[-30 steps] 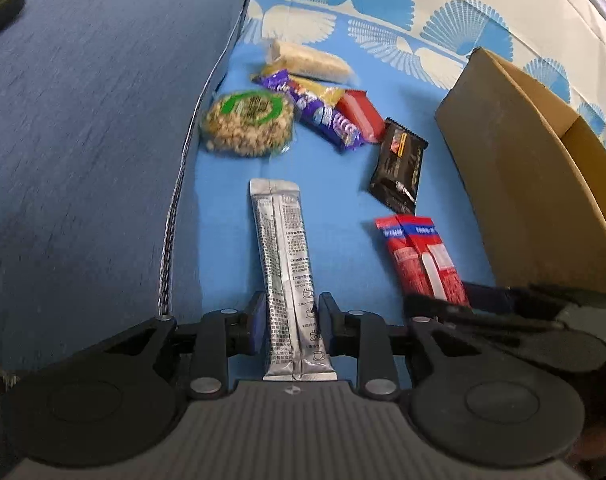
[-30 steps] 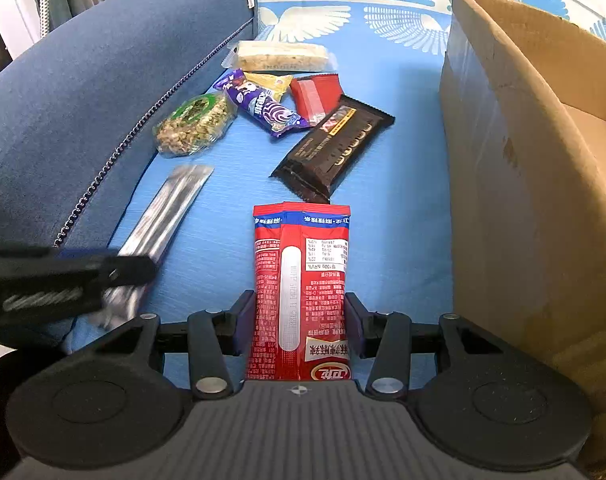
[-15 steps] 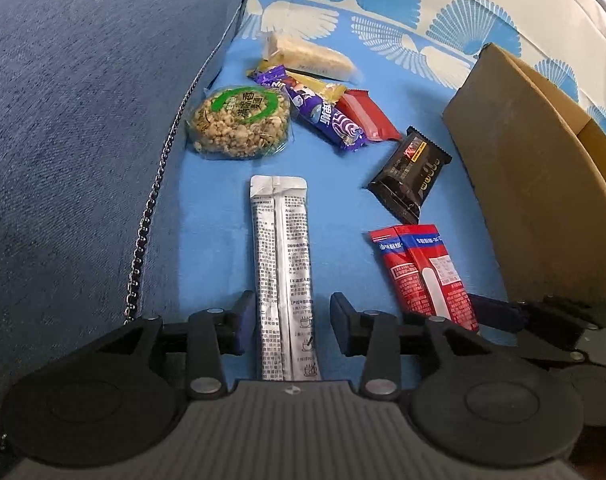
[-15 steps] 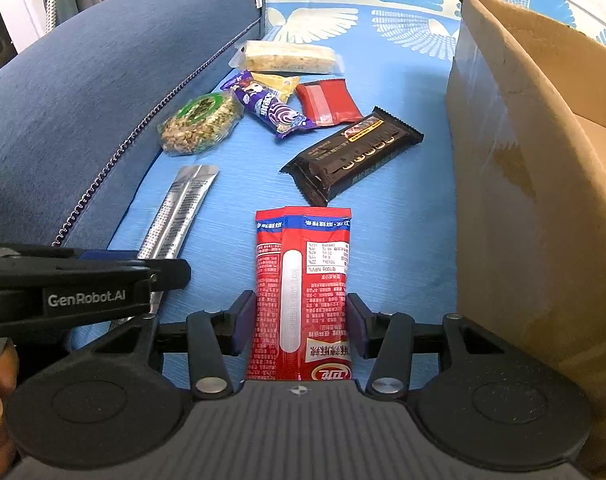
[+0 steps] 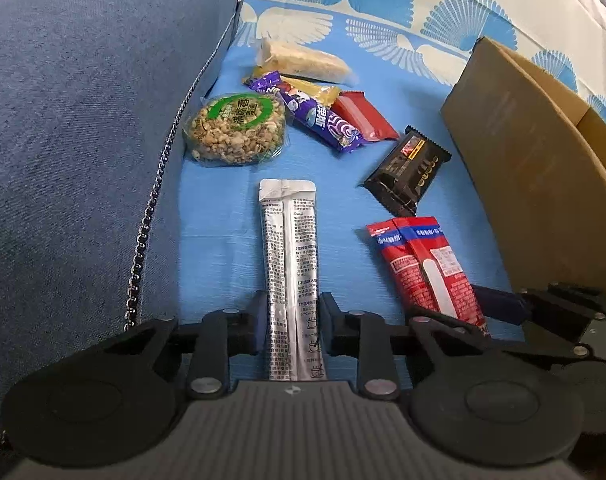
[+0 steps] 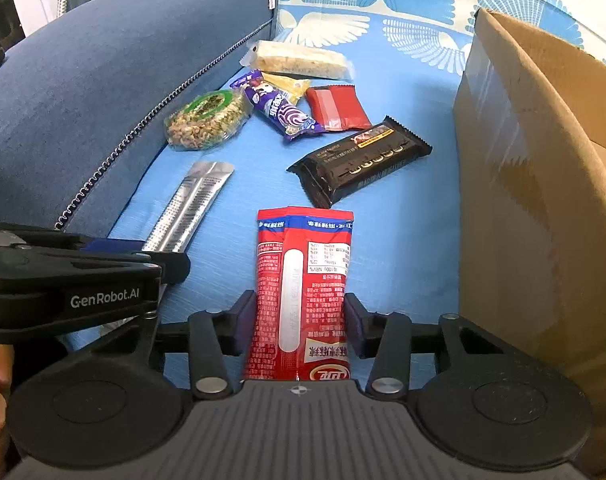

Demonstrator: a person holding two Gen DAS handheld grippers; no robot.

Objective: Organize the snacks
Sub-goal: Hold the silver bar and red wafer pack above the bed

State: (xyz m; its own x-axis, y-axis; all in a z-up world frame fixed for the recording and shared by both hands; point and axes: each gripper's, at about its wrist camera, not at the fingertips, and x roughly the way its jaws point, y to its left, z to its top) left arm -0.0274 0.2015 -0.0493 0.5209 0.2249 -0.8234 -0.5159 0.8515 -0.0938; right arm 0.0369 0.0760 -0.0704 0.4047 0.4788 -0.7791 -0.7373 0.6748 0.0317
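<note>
A long silver sachet (image 5: 289,240) lies on the blue sheet (image 5: 223,220), its near end between the pads of my left gripper (image 5: 291,320). Those jaws are closing and both pads touch its edges. To its right a red snack packet (image 6: 303,264) lies flat, with my right gripper (image 6: 301,320) closing on its near half, pads against both sides. The left wrist view shows the same red packet (image 5: 423,264); the right wrist view shows the silver sachet (image 6: 195,204) running under the left gripper's black fingers (image 6: 103,256). An open cardboard box (image 6: 535,184) stands at the right.
Beyond lie a black chocolate bar (image 6: 363,160), a round nut cake (image 5: 235,130), a purple bar (image 5: 323,120), a small red packet (image 5: 363,116), a yellow packet (image 5: 319,92) and a pale bar (image 5: 303,60). A dark blue cushion (image 5: 83,140) rises along the left.
The left jaws spread off the silver sachet half a second ago and have come back onto it. The right jaws eased slightly and closed in again on the red packet.
</note>
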